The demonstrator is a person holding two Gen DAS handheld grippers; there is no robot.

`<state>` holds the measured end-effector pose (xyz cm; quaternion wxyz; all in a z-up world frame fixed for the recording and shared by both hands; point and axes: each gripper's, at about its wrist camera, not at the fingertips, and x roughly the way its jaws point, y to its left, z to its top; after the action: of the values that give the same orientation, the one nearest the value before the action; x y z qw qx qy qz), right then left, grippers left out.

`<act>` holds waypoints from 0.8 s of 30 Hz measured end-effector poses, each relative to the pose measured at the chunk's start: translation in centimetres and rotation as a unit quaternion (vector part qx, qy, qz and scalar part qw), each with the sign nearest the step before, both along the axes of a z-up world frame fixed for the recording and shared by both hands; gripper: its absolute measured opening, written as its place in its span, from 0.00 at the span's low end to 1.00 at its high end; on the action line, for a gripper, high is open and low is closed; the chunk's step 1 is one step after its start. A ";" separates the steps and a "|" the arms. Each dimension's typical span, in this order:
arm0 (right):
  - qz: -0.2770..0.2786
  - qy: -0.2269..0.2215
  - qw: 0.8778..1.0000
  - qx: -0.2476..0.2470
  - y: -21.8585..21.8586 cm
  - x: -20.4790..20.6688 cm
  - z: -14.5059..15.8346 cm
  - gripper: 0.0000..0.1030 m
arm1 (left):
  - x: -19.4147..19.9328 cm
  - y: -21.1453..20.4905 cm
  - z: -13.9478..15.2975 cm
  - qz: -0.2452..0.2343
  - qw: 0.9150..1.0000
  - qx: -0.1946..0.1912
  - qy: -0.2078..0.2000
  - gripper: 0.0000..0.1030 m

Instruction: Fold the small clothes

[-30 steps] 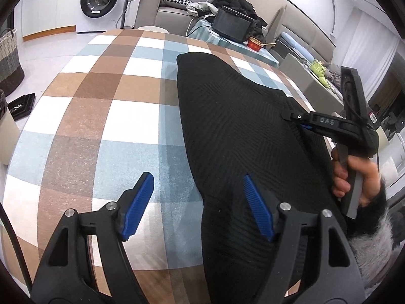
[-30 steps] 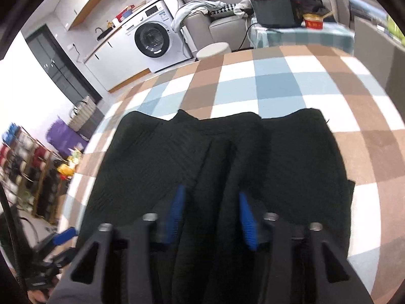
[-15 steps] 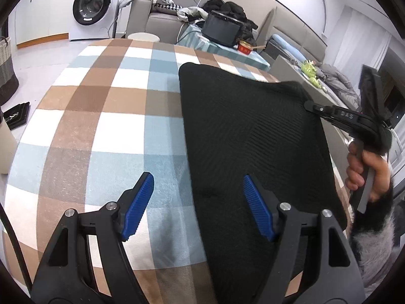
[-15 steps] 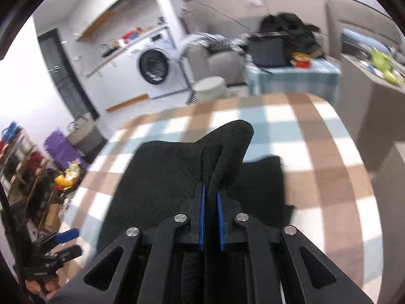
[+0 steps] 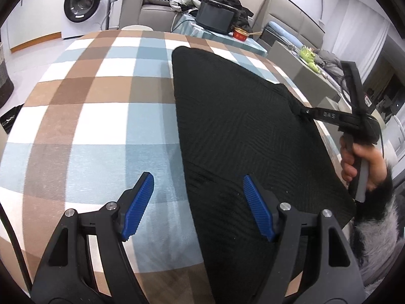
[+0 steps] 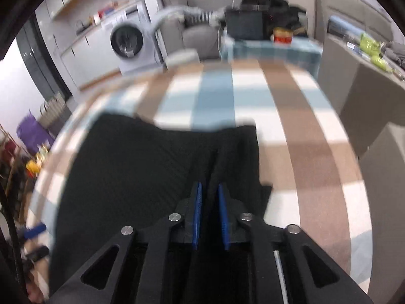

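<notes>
Left wrist view shows the black knit garment [image 5: 240,136] lying mostly flat on the right half of the checked tablecloth [image 5: 101,116], its near end running under the camera and its right edge drawn up to a peak. It looks soft, limp and light, with a ribbed weave that should give the pads good friction; it will sag and crease wherever it is unsupported, so an edge or corner, taken through both layers, seems the best hold. The right gripper [image 5: 302,111] has that peaked edge between its blue pads [image 6: 197,212], and its jaws are opening slightly around the ridge of fabric, which remains between them. The left gripper [image 5: 197,202] hangs spread wide, one finger over bare cloth, the other over the garment, holding nothing. A hand [image 5: 359,162] with a furry cuff grips the right tool's handle. Behind stand a washing machine [image 5: 83,5] and sofa [image 5: 152,12].
</notes>
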<state>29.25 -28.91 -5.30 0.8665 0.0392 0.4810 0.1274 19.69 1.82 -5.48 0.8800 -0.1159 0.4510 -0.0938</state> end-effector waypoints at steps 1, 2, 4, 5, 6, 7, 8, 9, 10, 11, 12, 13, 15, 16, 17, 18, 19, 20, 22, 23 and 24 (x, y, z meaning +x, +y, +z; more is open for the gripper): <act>0.002 0.003 1.000 0.020 -0.7 -0.5 0.0 0.19 | 0.1 -0.1 -0.2 -0.002 1.000 0.002 0.004 0.69; 0.006 0.010 0.999 0.041 -1.4 -1.2 0.1 0.22 | 0.1 -0.3 -0.3 -0.004 1.000 0.002 0.006 0.69; 0.014 0.022 0.996 0.081 -2.5 -3.2 0.2 0.24 | 0.1 -0.4 -0.5 -0.008 1.000 0.000 0.008 0.69; 0.019 0.027 0.995 0.094 -2.8 -4.1 0.2 0.26 | 0.1 -0.5 -0.5 -0.010 1.000 0.001 0.008 0.69; 0.027 0.034 0.994 0.105 -3.0 -5.2 0.0 0.27 | 0.2 -0.6 -0.6 -0.011 1.000 0.001 0.008 0.69; 0.028 0.035 0.993 0.109 -2.9 -6.0 -0.1 0.28 | 0.3 -0.7 -0.6 -0.012 1.000 0.000 0.009 0.69; 0.026 0.035 0.993 0.112 -3.0 -6.7 -0.2 0.29 | 0.3 -0.8 -0.6 -0.015 1.000 -0.001 0.009 0.69; 0.024 0.033 0.993 0.109 -2.9 -7.0 -0.4 0.29 | 0.4 -0.9 -0.6 -0.016 1.000 -0.001 0.009 0.69; 0.020 0.027 0.994 0.106 -2.8 -7.3 -0.5 0.28 | 0.4 -1.0 -0.6 -0.017 1.000 0.000 0.010 0.69; 0.013 0.022 0.995 0.100 -2.7 -7.4 -0.5 0.19 | 0.5 -1.1 -0.6 -0.019 1.000 0.000 0.010 0.69; 0.008 0.018 0.995 0.094 -2.6 -7.4 -0.4 0.12 | 0.5 -1.1 -0.5 -0.021 1.000 0.000 0.010 0.69; 0.008 0.010 0.995 0.096 -2.5 -7.6 0.1 0.05 | 0.4 -1.2 -0.3 -0.022 1.000 0.000 0.007 0.69; 0.011 -0.016 0.995 0.099 -2.3 -8.3 1.7 0.04 | 0.2 -1.1 0.2 -0.023 1.000 0.002 0.000 0.69; 0.010 -0.032 0.996 0.083 -2.1 -8.8 2.7 0.04 | 0.1 -1.1 0.4 -0.023 1.000 0.002 -0.003 0.69; 0.007 -0.037 0.997 0.074 -2.1 -9.1 3.1 0.04 | 0.0 -1.0 0.5 -0.022 1.000 0.002 -0.005 0.69; 0.005 -0.036 0.997 0.062 -2.0 -9.0 3.0 0.04 | -0.1 -0.9 0.5 -0.020 1.000 0.001 -0.005 0.69; -0.002 -0.029 0.999 0.032 -1.7 -8.7 2.1 0.04 | -0.1 -0.9 0.4 -0.019 1.000 0.000 -0.004 0.69; -0.008 -0.016 1.000 0.016 -1.6 -8.2 1.0 0.04 | 0.0 -0.8 0.2 -0.017 1.000 -0.002 -0.001 0.69; -0.027 0.012 0.999 0.039 -2.2 -7.2 -0.7 0.06 | 0.0 -0.8 0.0 -0.015 1.000 -0.002 0.005 0.69; -0.033 0.012 0.997 0.061 -2.8 -7.5 -0.4 0.11 | -0.1 -0.8 0.0 -0.015 1.000 0.001 0.007 0.69; -0.029 0.015 0.997 0.074 -3.2 -7.8 0.1 0.13 | -0.3 -0.8 0.1 -0.016 1.000 0.004 0.004 0.69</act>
<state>21.40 -32.14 -5.21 0.8573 0.1193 0.4819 0.1366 19.41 1.05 -5.41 0.8768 -0.1055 0.4571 -0.1055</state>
